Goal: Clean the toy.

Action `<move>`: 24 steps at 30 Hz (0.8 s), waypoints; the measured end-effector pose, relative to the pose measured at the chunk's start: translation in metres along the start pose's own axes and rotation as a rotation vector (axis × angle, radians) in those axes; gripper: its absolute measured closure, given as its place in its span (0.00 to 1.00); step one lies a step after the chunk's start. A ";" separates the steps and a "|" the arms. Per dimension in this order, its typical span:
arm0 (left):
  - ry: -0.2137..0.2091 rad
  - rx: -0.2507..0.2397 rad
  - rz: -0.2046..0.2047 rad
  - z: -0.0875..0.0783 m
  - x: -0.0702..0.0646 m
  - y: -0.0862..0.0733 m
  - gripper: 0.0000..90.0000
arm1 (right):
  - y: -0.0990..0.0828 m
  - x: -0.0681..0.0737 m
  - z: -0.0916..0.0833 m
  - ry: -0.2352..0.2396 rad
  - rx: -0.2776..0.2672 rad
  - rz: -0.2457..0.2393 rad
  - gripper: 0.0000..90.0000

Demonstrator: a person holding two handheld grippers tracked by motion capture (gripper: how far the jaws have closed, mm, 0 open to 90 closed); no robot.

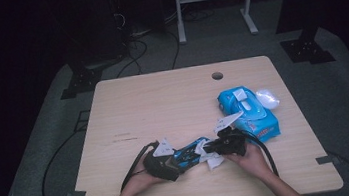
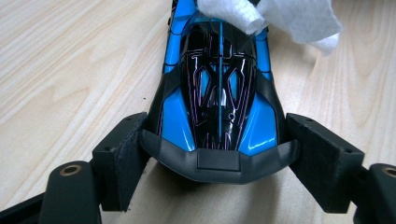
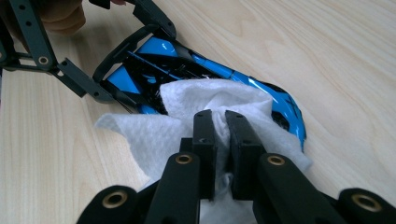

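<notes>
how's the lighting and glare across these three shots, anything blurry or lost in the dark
High view: the pale wooden table is lit, the room beyond falls into near black, and detail is soft. Left gripper view: sharp, with bright glare on the glossy blue and black toy car. Right gripper view: the crumpled white wipe looks slightly overexposed, and the near jaws are soft.

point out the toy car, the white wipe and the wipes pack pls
toy car [image 2: 219, 93], left gripper view, on its black and blue roof.
white wipe [image 3: 154, 133], right gripper view, on the flap left of the tongs.
wipes pack [image 1: 258, 120], high view, on its blue top.
</notes>
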State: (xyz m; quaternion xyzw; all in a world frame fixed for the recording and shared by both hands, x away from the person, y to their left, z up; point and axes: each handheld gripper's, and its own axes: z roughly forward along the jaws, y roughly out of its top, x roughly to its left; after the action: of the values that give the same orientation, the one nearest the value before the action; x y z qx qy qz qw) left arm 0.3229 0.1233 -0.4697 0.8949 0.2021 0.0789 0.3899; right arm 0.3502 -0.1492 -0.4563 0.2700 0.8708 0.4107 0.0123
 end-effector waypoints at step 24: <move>-0.081 -0.063 -0.217 -0.007 0.021 -0.002 0.23 | -0.009 0.006 -0.001 -0.029 -0.052 -0.083 0.92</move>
State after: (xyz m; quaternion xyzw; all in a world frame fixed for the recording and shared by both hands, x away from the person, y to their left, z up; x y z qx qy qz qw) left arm 0.3391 0.1378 -0.4670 0.8576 0.2792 0.0063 0.4320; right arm 0.3407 -0.1515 -0.4608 0.2392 0.8699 0.4285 0.0490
